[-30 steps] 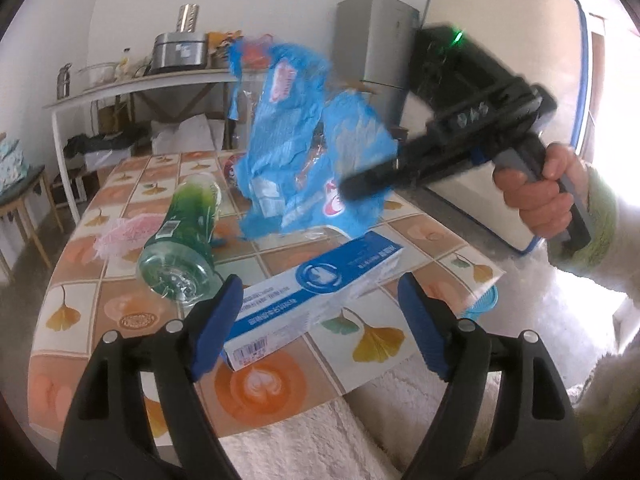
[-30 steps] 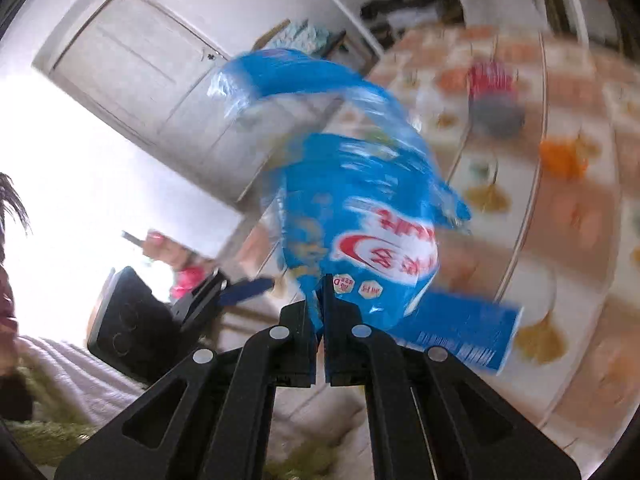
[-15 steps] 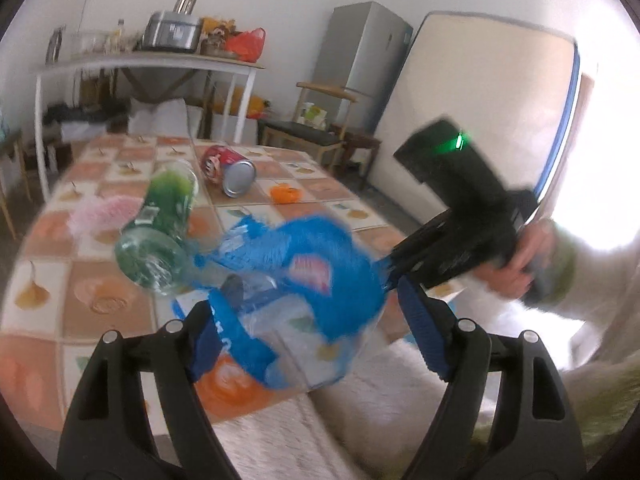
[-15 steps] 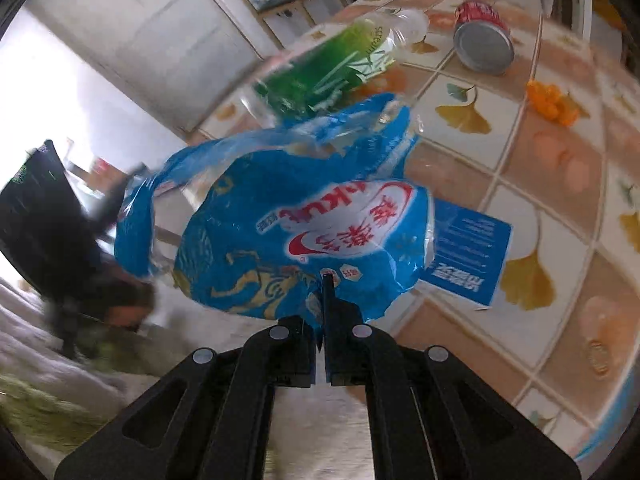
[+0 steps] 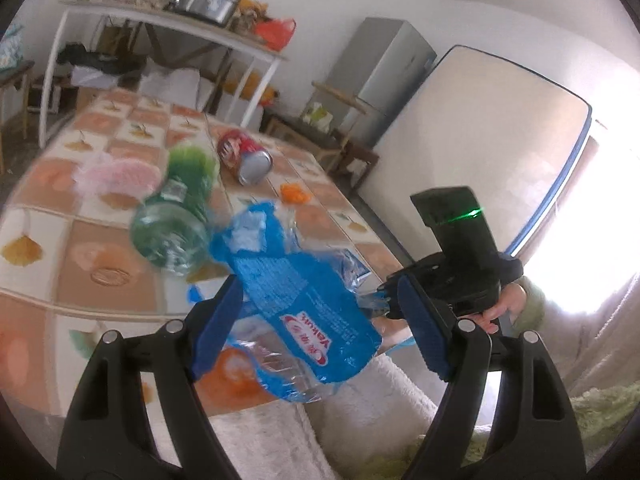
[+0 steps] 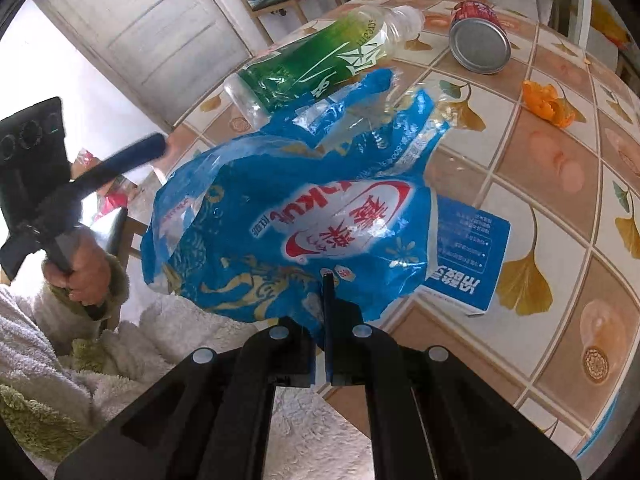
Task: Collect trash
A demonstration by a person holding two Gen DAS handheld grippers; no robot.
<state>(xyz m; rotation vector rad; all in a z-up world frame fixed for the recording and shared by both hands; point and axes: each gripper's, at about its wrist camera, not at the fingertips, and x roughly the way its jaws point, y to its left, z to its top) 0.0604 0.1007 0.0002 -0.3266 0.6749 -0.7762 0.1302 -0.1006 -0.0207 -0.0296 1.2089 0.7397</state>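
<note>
A crumpled blue plastic snack bag (image 6: pixel 304 208) hangs over the near edge of the table, pinched at its lower edge by my right gripper (image 6: pixel 324 296), which is shut on it. In the left wrist view the same bag (image 5: pixel 304 300) lies between the wide-apart blue pads of my left gripper (image 5: pixel 320 320), which is open. The right gripper (image 5: pixel 382 298) comes in from the right there. A blue and white carton (image 6: pixel 468 256) lies on the table behind the bag.
On the leaf-patterned table (image 5: pixel 104 276) lie a green plastic bottle (image 5: pixel 176 220), a red can (image 5: pixel 246 156), orange peel (image 5: pixel 294 193) and a pink wrapper (image 5: pixel 120 172). A fluffy white garment (image 6: pixel 168 340) sits below the table edge. A shelf, a fridge and a mattress stand behind.
The right gripper has brought the blue bag down from high above the table to its near edge. The left gripper has rolled and shifted, and the bag now sits between its open fingers.
</note>
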